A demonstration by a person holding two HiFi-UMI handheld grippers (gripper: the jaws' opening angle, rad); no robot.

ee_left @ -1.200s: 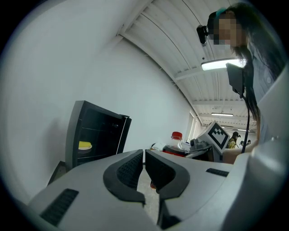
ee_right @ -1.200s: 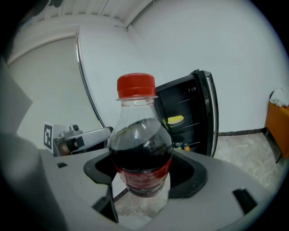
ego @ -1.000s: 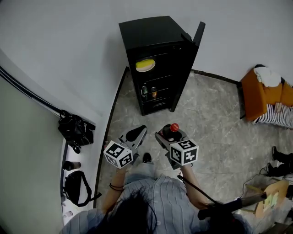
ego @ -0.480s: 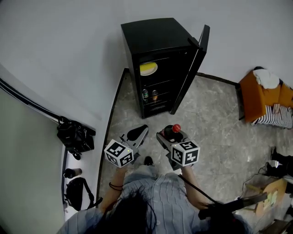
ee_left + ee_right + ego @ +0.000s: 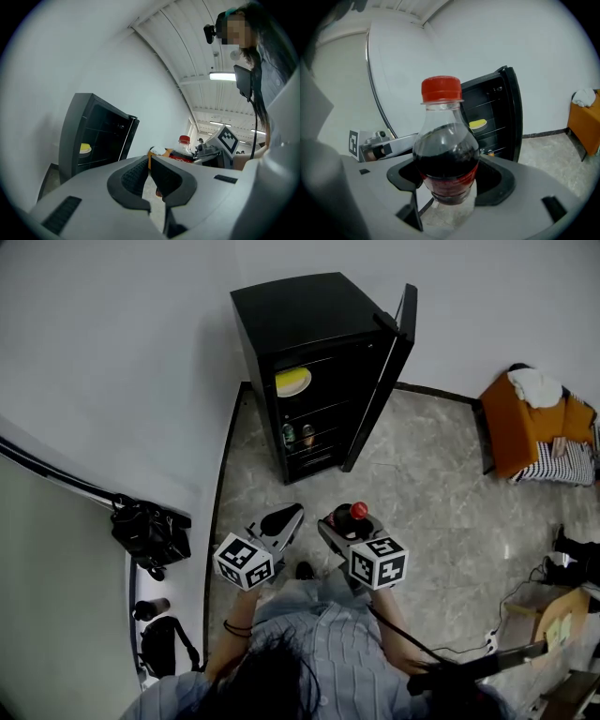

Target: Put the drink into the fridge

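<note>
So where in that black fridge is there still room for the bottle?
The upper shelf looks bare to the right of the yellow dish, toward the open door. The shelf below looks bare right of the two cans. The left of both is taken. Lower down is too dark to tell.

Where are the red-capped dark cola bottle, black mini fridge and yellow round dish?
red-capped dark cola bottle point(image 5: 446, 159), right gripper view, on its dark body.
black mini fridge point(image 5: 305, 310), head view, on its top panel.
yellow round dish point(image 5: 293, 382), head view, on its middle.
</note>
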